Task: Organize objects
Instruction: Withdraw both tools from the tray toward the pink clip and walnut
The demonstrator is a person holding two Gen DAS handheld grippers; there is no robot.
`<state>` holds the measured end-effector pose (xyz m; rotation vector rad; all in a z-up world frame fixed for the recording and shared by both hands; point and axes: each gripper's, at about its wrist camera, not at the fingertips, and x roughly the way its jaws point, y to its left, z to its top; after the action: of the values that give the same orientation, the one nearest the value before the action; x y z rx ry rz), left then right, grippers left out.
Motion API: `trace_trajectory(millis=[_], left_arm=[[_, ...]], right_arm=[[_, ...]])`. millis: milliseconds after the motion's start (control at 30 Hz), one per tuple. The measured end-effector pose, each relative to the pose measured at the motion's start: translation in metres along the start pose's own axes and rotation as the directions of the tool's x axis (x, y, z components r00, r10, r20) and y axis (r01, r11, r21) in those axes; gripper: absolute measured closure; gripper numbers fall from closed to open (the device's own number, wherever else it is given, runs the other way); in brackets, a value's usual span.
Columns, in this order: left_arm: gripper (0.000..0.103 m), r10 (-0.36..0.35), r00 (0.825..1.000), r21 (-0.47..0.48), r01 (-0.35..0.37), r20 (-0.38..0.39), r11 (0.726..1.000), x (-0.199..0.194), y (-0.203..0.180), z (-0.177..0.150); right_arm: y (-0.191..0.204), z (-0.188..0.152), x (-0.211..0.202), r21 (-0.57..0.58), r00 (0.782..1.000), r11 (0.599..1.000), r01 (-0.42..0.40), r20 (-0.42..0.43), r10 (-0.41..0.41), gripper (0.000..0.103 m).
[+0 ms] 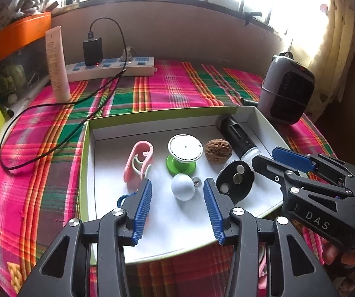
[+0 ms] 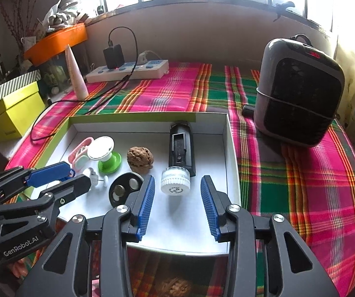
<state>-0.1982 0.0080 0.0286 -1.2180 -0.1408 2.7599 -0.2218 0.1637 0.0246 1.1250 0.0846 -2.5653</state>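
While both tools gape empty, the left tool (image 1: 177, 208) frames a white ball (image 1: 182, 186). At the right tool's (image 2: 177, 205) twelve o'clock lies a capped black tube (image 2: 180, 156) in the tray (image 2: 231, 153).

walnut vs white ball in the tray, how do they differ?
The walnut is brown and pitted; the white ball is smooth and plain. The walnut lies farther back, beside the black tube; the white ball lies nearer, in front of the green spool. Both rest loose in the white tray.

One white tray (image 2: 231, 148) holds one walnut (image 2: 140, 159), one spool (image 2: 105, 156), one pink clip (image 1: 139, 162), one black disc (image 1: 235, 179), one white ball (image 1: 182, 186) and one black tube (image 2: 181, 146).
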Motion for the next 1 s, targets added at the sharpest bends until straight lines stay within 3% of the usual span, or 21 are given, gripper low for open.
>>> trace_trajectory(millis=[1000], left_arm=[[0.060,-0.019,0.998,0.029,0.017,0.060,0.999,-0.054,-0.020,-0.034]], right_arm=[[0.005,-0.036,-0.058,0.042,0.998,0.999,-0.014,0.068,0.011,0.063]])
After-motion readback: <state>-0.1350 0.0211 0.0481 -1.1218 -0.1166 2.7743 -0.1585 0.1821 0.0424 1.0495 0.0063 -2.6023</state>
